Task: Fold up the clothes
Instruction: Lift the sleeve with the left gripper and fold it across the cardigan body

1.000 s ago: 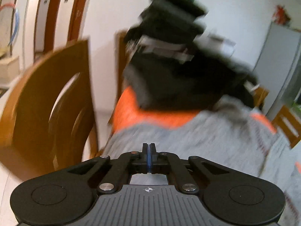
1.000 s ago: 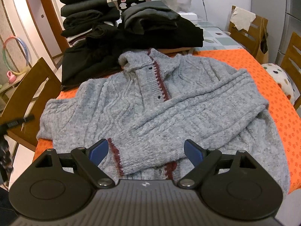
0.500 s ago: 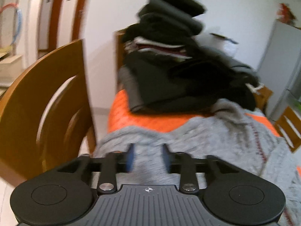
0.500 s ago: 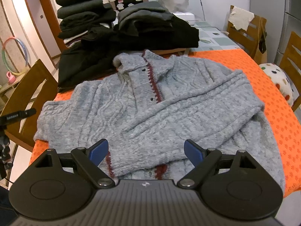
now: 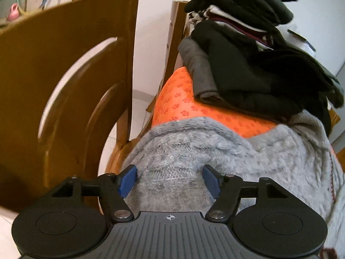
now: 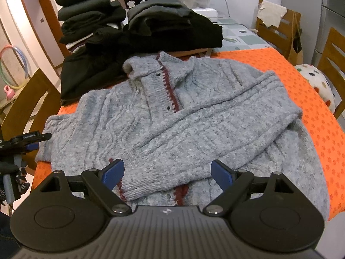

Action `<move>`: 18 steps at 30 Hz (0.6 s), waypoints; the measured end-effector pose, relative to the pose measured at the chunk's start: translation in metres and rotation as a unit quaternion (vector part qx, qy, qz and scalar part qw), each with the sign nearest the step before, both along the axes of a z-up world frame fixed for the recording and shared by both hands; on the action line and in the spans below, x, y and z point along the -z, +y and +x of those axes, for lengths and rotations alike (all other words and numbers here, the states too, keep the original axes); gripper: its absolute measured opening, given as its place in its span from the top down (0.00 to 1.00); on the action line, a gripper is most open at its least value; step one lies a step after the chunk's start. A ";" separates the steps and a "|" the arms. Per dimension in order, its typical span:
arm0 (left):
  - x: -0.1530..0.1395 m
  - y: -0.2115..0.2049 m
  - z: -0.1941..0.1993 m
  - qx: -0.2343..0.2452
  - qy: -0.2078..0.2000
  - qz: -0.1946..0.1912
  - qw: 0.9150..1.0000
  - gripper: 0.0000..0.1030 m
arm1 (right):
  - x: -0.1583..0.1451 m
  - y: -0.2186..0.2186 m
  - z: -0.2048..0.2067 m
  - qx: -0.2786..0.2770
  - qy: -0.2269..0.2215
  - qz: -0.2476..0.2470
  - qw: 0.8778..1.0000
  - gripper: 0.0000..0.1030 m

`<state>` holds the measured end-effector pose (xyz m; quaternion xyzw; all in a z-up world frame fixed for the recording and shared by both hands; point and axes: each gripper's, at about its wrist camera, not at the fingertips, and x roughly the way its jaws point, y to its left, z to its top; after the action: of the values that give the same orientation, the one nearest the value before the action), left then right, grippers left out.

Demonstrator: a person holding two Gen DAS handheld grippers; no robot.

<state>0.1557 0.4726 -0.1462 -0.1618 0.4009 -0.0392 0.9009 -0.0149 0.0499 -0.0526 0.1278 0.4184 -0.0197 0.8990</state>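
Both jaws spread — grey cardigan flat, ungripped.

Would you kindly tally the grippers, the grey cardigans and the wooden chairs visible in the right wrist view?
Grippers: 2, the right gripper and the left gripper
Grey cardigans: 1, the grey cardigan
Wooden chairs: 3
Total: 6

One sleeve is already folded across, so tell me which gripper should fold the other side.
Left. The left gripper is open with the grey cardigan's unfolded left edge between its fingers. The right gripper hovers open near the hem, over the sleeve already folded across, so it is probably worse placed.
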 end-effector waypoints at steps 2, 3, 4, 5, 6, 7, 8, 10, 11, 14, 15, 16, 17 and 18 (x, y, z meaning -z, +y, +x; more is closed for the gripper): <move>-0.002 0.001 0.000 -0.003 -0.008 -0.005 1.000 0.48 | 0.000 -0.002 -0.001 0.008 -0.001 0.001 1.000 0.11; -0.002 0.001 0.000 -0.005 -0.012 -0.007 1.000 0.59 | 0.000 -0.003 -0.002 0.012 -0.001 0.001 1.000 0.11; -0.003 0.001 0.000 -0.006 -0.016 -0.010 1.000 0.66 | 0.000 -0.004 -0.003 0.016 -0.002 0.001 1.000 0.11; -0.004 0.002 0.000 -0.008 -0.021 -0.012 1.000 0.76 | 0.000 -0.004 -0.003 0.019 -0.002 0.001 1.000 0.11; -0.007 0.001 0.000 -0.010 -0.024 -0.012 1.000 0.80 | 0.001 -0.005 -0.004 0.023 -0.003 0.001 1.000 0.11; -0.011 0.000 -0.001 -0.012 -0.027 -0.010 1.000 0.82 | 0.001 -0.006 -0.004 0.026 -0.003 0.001 1.000 0.11; -0.017 -0.003 -0.003 -0.013 -0.032 -0.005 0.999 0.84 | 0.001 -0.007 -0.005 0.030 -0.003 0.001 1.000 0.11; -0.030 -0.009 -0.007 -0.005 -0.053 0.009 0.999 0.85 | 0.001 -0.008 -0.004 0.033 -0.003 0.001 0.999 0.11; -0.038 -0.013 -0.010 0.002 -0.067 0.013 0.998 0.86 | 0.001 -0.008 -0.004 0.035 -0.003 0.000 0.999 0.11; -0.069 -0.035 -0.022 0.043 -0.121 0.028 0.991 0.86 | 0.001 -0.009 -0.004 0.042 -0.004 0.000 0.999 0.11; -0.079 -0.043 -0.024 0.064 -0.137 0.028 0.988 0.86 | 0.002 -0.009 -0.004 0.043 -0.004 0.000 0.999 0.11; -0.089 -0.054 -0.027 0.089 -0.152 0.027 0.984 0.86 | 0.002 -0.010 -0.004 0.043 -0.003 0.000 0.999 0.11; -0.098 -0.065 -0.029 0.115 -0.165 0.028 0.979 0.86 | 0.002 -0.010 -0.003 0.044 -0.003 0.000 0.999 0.11; -0.103 -0.078 -0.029 0.140 -0.169 0.027 0.975 0.86 | 0.001 -0.010 -0.003 0.043 -0.003 0.000 0.999 0.11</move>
<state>0.1266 0.3949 -0.0429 -0.0702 0.2627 -0.1810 0.9452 -0.0175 0.0399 -0.0540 0.1460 0.4100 -0.0584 0.8984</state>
